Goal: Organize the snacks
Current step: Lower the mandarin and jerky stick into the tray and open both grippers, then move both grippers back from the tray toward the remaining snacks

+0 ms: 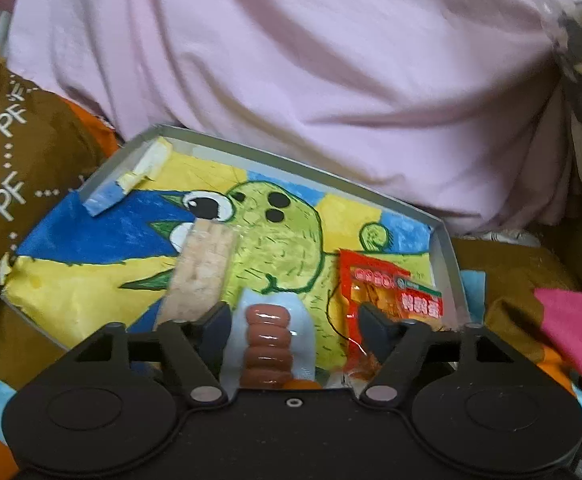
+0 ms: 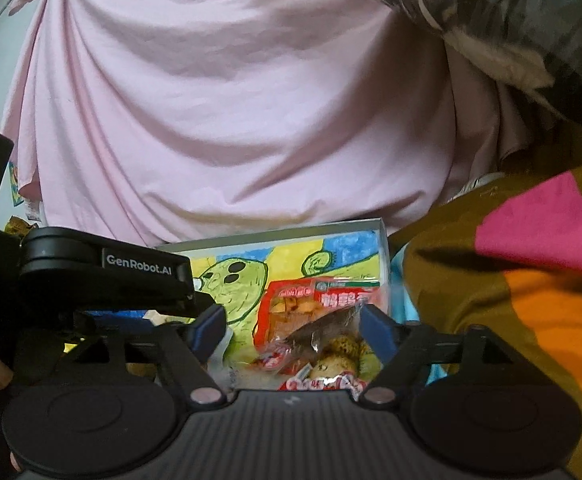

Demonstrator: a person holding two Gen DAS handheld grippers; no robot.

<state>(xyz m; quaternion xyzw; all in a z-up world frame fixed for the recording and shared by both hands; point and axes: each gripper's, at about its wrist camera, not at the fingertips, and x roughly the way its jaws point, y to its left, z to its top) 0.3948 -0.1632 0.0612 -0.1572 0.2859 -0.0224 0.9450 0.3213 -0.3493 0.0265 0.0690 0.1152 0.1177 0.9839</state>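
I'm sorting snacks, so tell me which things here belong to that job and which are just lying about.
Job:
shallow grey box with painted cartoon lining
red snack packet
pale wafer bar
clear-wrapped brown sausage pack

Lying about:
pink draped cloth
brown patterned blanket

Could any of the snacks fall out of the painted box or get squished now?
Maybe. The sausage pack lies between the open left gripper fingers, so closing hard could squash it. The red packet sits right by the box's side wall, and one finger overlaps it, so a nudge might push it out. The two grippers are close together and could bump.
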